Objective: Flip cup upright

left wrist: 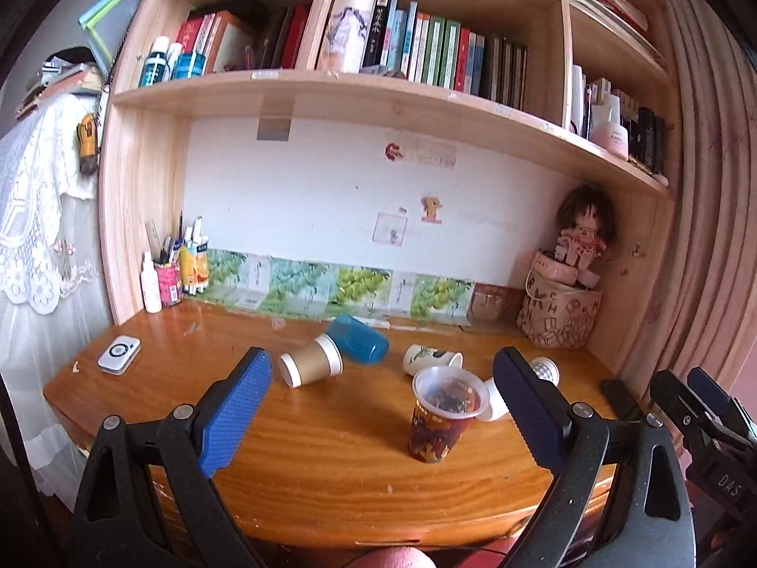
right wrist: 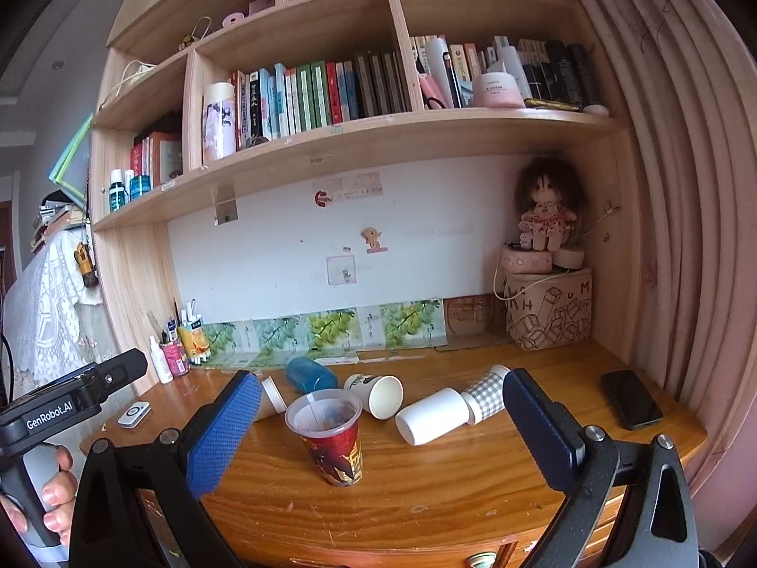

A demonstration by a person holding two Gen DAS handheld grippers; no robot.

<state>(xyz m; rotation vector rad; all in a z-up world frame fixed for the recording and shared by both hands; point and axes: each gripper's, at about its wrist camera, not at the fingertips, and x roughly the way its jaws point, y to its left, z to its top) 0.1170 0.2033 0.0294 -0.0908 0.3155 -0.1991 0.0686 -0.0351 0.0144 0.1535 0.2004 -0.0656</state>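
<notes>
A red patterned plastic cup [left wrist: 442,414] [right wrist: 330,440] stands upright on the wooden desk [left wrist: 331,473]. Several cups lie on their sides behind it: a brown paper cup [left wrist: 310,364], a blue cup [left wrist: 357,338] [right wrist: 310,375], a white printed cup [left wrist: 430,357] [right wrist: 376,393], a plain white cup [right wrist: 433,414] and a checked cup [right wrist: 487,395]. My left gripper [left wrist: 378,407] is open and empty, near the desk's front. My right gripper [right wrist: 378,435] is open and empty, its jaws wide either side of the red cup but nearer the camera.
A black phone [right wrist: 631,400] lies at the right of the desk. A small white device [left wrist: 118,354] lies at the left. A printed basket with a doll [right wrist: 549,312] stands at the back right, a pen pot and bottles [left wrist: 168,279] at the back left. Bookshelves hang above.
</notes>
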